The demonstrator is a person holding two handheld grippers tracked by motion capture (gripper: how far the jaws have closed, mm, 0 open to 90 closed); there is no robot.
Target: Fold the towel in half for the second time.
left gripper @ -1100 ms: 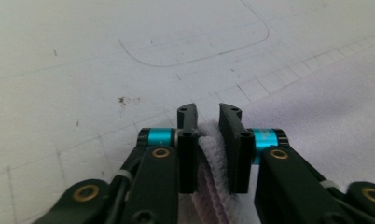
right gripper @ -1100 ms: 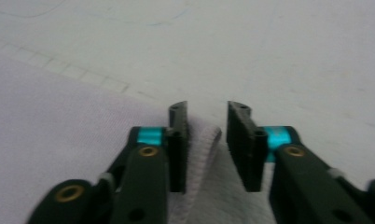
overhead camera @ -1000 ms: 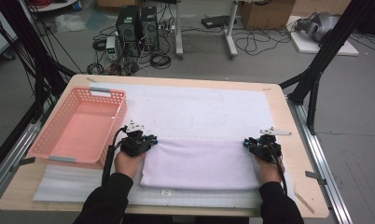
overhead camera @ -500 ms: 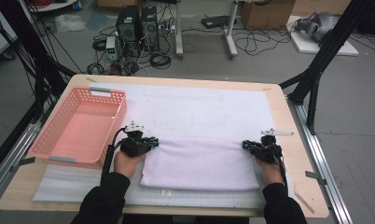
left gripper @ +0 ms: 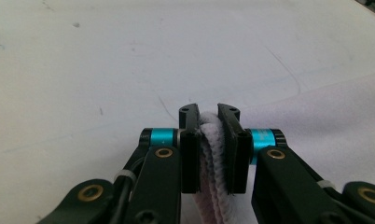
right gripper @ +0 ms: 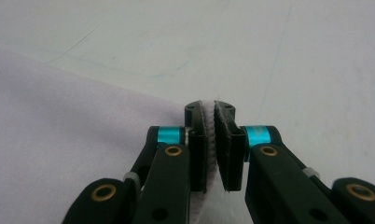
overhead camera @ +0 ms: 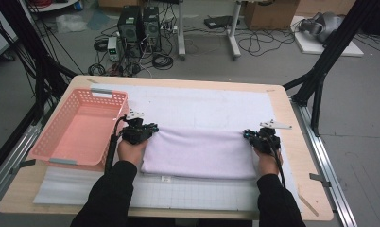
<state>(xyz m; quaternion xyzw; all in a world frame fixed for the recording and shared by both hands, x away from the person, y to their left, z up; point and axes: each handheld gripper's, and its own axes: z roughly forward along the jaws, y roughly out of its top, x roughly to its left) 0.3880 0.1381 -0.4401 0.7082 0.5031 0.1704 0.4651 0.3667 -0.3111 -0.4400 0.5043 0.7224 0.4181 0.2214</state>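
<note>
Towel (overhead camera: pixel 197 153) corners sit pinched between jaws of both grippers.

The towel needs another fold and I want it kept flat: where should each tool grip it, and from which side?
Grip the towel at its two far corners, each tool coming in from the person's side, as the left tool and right tool do now; the folded edge there is thick enough to pinch.

Both grippers (overhead camera: pixel 152 128) (overhead camera: pixel 247 135) grip the folded towel's (overhead camera: pixel 200 153) corners.

A lab: computer towers (overhead camera: pixel 140 24) and tangled cables (overhead camera: pixel 254 45) on the bare floor (overhead camera: pixel 358 118), black frame struts (overhead camera: pixel 327 61) bracketing the surface (overhead camera: pixel 282 101).
</note>
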